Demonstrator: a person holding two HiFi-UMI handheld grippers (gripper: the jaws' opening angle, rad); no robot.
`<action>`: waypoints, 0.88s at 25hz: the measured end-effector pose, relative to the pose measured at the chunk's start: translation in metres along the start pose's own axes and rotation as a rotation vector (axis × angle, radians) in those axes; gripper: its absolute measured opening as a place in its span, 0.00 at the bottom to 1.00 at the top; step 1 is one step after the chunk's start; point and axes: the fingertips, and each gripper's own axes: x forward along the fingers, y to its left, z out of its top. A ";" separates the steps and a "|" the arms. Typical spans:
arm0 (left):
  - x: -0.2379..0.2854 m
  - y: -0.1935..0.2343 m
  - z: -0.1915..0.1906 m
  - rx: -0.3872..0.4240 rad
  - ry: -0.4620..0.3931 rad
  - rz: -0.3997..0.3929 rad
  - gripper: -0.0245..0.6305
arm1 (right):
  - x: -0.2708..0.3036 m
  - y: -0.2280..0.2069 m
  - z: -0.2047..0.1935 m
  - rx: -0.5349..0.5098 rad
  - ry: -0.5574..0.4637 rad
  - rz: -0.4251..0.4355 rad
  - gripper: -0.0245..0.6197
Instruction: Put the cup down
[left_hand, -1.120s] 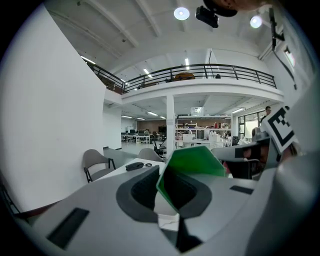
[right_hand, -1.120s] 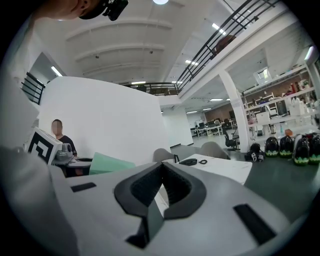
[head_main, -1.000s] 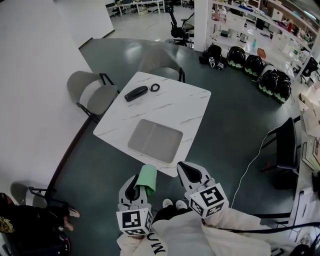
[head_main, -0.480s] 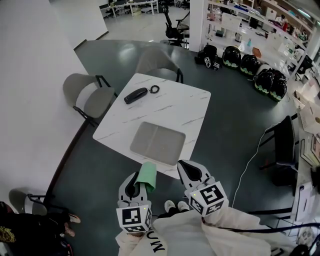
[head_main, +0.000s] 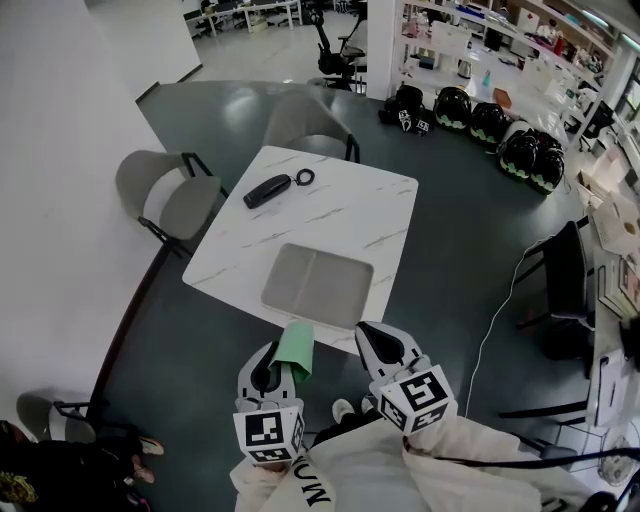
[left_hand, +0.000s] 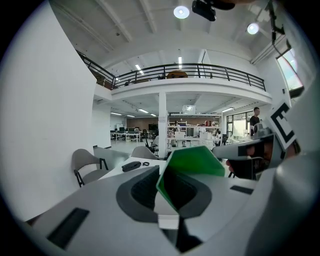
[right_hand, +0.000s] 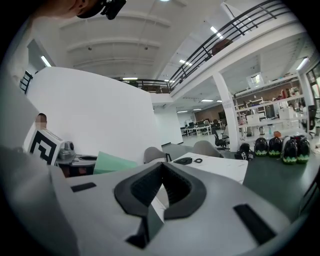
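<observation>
Two grippers show at the bottom of the head view, both held short of the white marble-patterned desk (head_main: 340, 215) and pointing toward its near edge. The left gripper (head_main: 272, 362) is clamped on the green cup (head_main: 295, 350): in the left gripper view its jaws pinch one wall of the cup (left_hand: 192, 162), which sticks out past the tips, tilted, with its dark open mouth turned back toward the camera. The cup hangs in the air over the dark floor (head_main: 450, 250), its far end just reaching the near edge of the desk in the head view, and it touches nothing but the jaws. The right gripper (head_main: 378, 340) sits just beside the left one, closed and empty; in the right gripper view its dark pads (right_hand: 150, 187) meet at the tips with nothing between them, and the cup shows as a pale green sheet off to that view's left. On the desk, a flat grey tray (head_main: 318, 286) lies near the near edge, straight ahead of both grippers. A black oblong object (head_main: 268, 188) with a small ring (head_main: 305, 177) at one end lies near the far left corner, well apart from the tray. One grey chair (head_main: 165, 190) stands off the left edge of the desk and another (head_main: 305, 125) at its far edge. A row of dark helmets (head_main: 500, 130) sits on the floor beyond the far right corner.
</observation>
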 end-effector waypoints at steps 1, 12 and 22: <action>0.001 0.003 -0.002 0.002 0.005 -0.001 0.09 | 0.001 0.002 -0.003 0.004 0.003 -0.002 0.05; 0.021 0.028 -0.008 0.031 0.042 0.013 0.09 | 0.006 -0.002 -0.006 -0.001 0.017 -0.024 0.05; 0.063 0.040 -0.003 0.046 0.084 0.033 0.09 | 0.038 -0.028 0.001 0.018 0.024 -0.011 0.05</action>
